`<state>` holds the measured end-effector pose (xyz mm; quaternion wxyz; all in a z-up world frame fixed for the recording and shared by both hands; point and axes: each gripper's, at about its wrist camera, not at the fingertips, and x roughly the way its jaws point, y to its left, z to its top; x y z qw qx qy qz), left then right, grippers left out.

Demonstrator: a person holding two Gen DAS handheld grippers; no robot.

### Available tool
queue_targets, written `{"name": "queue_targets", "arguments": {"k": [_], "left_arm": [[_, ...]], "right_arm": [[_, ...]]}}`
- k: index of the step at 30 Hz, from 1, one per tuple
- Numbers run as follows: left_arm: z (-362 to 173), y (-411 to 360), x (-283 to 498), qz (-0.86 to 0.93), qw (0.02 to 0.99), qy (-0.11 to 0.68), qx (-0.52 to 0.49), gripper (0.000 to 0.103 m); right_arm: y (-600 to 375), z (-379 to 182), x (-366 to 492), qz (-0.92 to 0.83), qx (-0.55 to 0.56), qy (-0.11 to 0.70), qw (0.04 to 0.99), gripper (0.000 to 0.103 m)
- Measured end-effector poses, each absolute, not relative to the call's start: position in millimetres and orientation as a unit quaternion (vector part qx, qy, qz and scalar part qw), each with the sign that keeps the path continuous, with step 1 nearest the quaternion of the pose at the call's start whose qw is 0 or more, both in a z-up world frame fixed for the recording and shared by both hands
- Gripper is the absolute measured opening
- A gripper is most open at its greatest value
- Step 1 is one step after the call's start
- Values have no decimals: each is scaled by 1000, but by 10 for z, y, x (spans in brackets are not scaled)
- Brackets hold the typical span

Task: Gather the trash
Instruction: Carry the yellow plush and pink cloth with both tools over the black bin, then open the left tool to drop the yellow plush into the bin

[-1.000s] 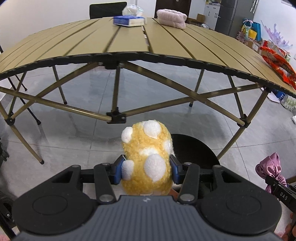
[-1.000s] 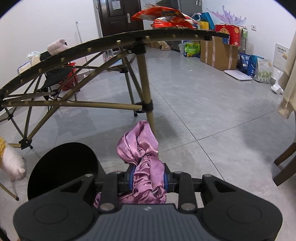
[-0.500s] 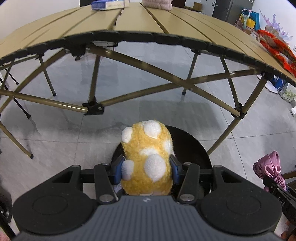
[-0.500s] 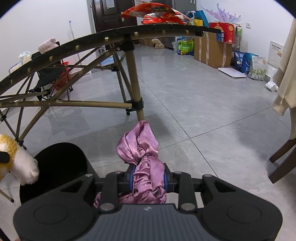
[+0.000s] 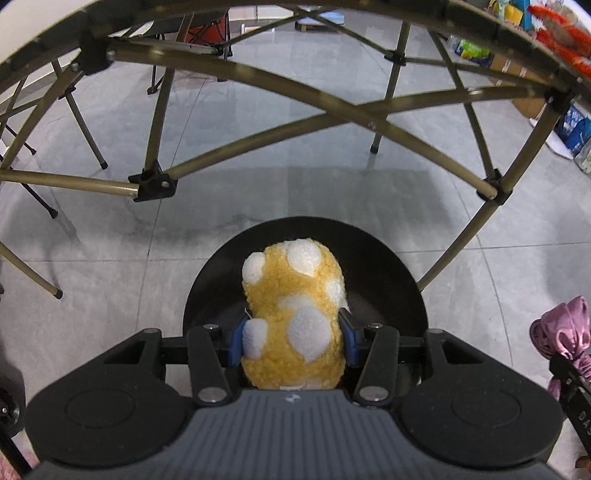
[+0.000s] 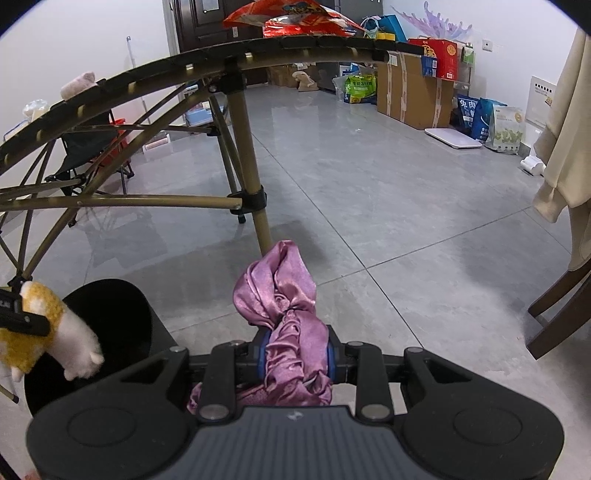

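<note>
My left gripper [image 5: 291,341] is shut on a yellow plush toy with white spots [image 5: 293,314] and holds it over the open mouth of a round black bin [image 5: 388,266] on the floor. The toy also shows in the right wrist view [image 6: 40,332], above the bin [image 6: 122,314]. My right gripper [image 6: 295,356] is shut on a crumpled purple satin cloth [image 6: 284,306], held to the right of the bin. The cloth also shows at the right edge of the left wrist view [image 5: 565,328].
A folding table with brass legs and cross bars [image 5: 332,118] stands just beyond the bin; one leg [image 6: 255,199] is close ahead of the cloth. Red snack bags [image 6: 295,14] lie on the tabletop. Boxes and bags [image 6: 424,85] line the far wall. A chair leg [image 6: 557,325] is at right.
My left gripper has moved down and forward with the plush toy, from level with the tabletop to below it and over the bin. The right gripper has shifted slightly toward the bin.
</note>
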<state>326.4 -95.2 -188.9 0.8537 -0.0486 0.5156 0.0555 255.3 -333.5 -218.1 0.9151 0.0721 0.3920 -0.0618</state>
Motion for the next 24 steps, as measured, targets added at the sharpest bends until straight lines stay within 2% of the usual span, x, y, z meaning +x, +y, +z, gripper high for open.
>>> {"name": "queue_targets", "arguments": {"k": [6,7,9,10,24], "left_arm": [[-1940,-959,3284,61,847,526,-44,53],[-1940,-961,3282,60,847,526,-44,59],[-1927,-966,3275,58,848,526,-45,82],[-1921,-967,3277,58,848,525,-47,102],[-1884,-927,3230,60,848,525,-38,103]], "right_arm": [[-3317,-2196,2612,-65,73,397,913,27],[-3314,-2197,2613,-65,73,397,913,27],[-3295,-2199,2621,-64,72,398,912,27],[-3286,-2197,2627,-64,72,398,912,27],[-3295,-2197,2612,-58,68,402,911,27]]}}
